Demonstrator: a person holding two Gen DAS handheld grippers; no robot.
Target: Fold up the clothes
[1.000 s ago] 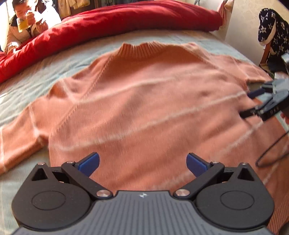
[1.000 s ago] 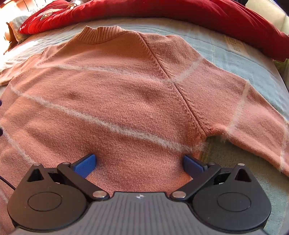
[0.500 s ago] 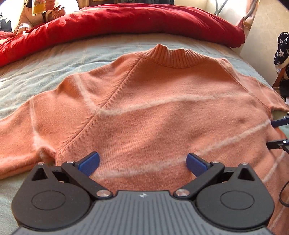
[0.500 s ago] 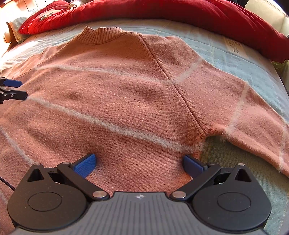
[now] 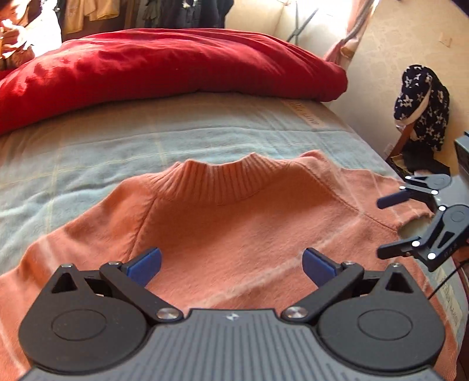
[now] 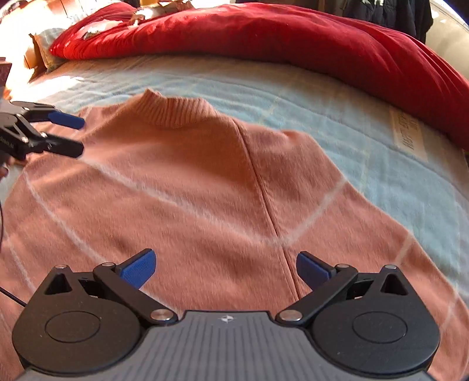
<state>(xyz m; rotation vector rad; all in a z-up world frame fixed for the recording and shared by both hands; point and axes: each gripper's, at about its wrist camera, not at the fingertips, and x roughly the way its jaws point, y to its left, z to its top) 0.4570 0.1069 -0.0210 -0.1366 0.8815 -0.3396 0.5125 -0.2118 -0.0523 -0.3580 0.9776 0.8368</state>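
A salmon-pink knit sweater (image 5: 234, 228) with thin pale stripes lies flat on the bed, its ribbed collar (image 5: 222, 184) toward the far side. My left gripper (image 5: 231, 260) hovers open over the upper chest, just short of the collar, with nothing between its blue pads. My right gripper (image 6: 224, 266) is open too, above the right shoulder seam (image 6: 263, 190). Each gripper shows in the other's view: the right gripper (image 5: 387, 227) at the sweater's right shoulder edge, the left gripper (image 6: 79, 136) at the left shoulder. The sweater's hem is hidden beneath the grippers.
A light blue checked blanket (image 5: 117, 140) covers the bed. A bulky red duvet (image 5: 164, 67) lies along the far side. A dark star-patterned garment (image 5: 422, 102) hangs off the bed's right edge. A person (image 5: 11, 26) sits at the far left. A thin black cable (image 6: 8, 293) trails at the left.
Both grippers have moved forward up the sweater, from the body toward the collar and shoulders, and stayed open. The left one also swung right, so the right gripper shows larger.
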